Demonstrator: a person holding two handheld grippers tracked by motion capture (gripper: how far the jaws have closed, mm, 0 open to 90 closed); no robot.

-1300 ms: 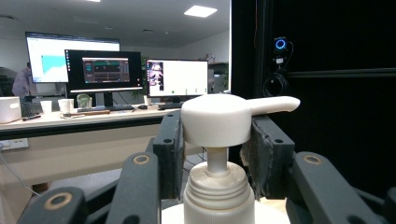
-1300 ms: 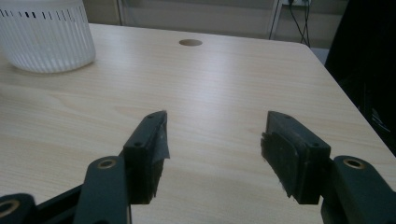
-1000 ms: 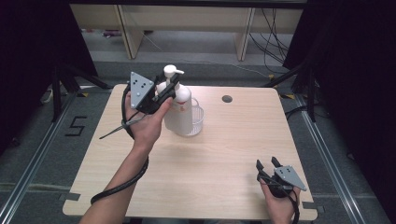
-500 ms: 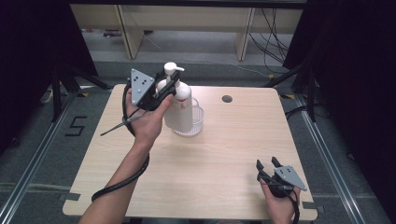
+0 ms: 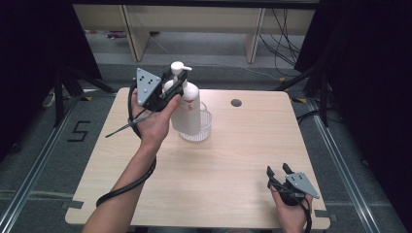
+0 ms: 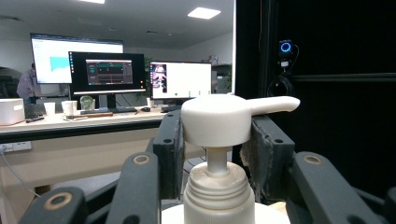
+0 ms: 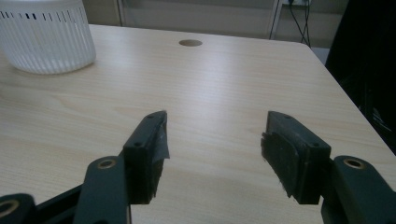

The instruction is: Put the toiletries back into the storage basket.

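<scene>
High view first: one light wooden table [image 5: 209, 184], two hand-held grippers, one white pump bottle [image 5: 187, 104] and one white slotted basket [image 5: 204, 127]. The bottle stands upright with its base in or just behind the basket, toward the far left of the table top; from up here I cannot tell which. One round hole [image 5: 236, 103] sits in the table near the far edge, well apart from the basket.

The left gripper [image 5: 171, 87] is raised at the bottle's neck, held in the person's left hand [image 5: 156, 121], with one grey three-cornered plate on top and a black cable looping down along the forearm to the table's near edge. In the left gripper view the two black jaws stand on either side of the pump head [image 6: 219, 119], pads pressed to its sides, so this gripper is clamped on the top of the bottle, its spout pointing right. Behind it I count three lit monitors [image 6: 105, 70] on a long desk.

The right gripper [image 5: 280, 171] rests low at the near right corner of the table, in the person's right hand [image 5: 291, 213]. In the right gripper view its two jaws stand wide apart with nothing but bare table between them; the basket [image 7: 44, 35] sits far off at the upper left.
</scene>
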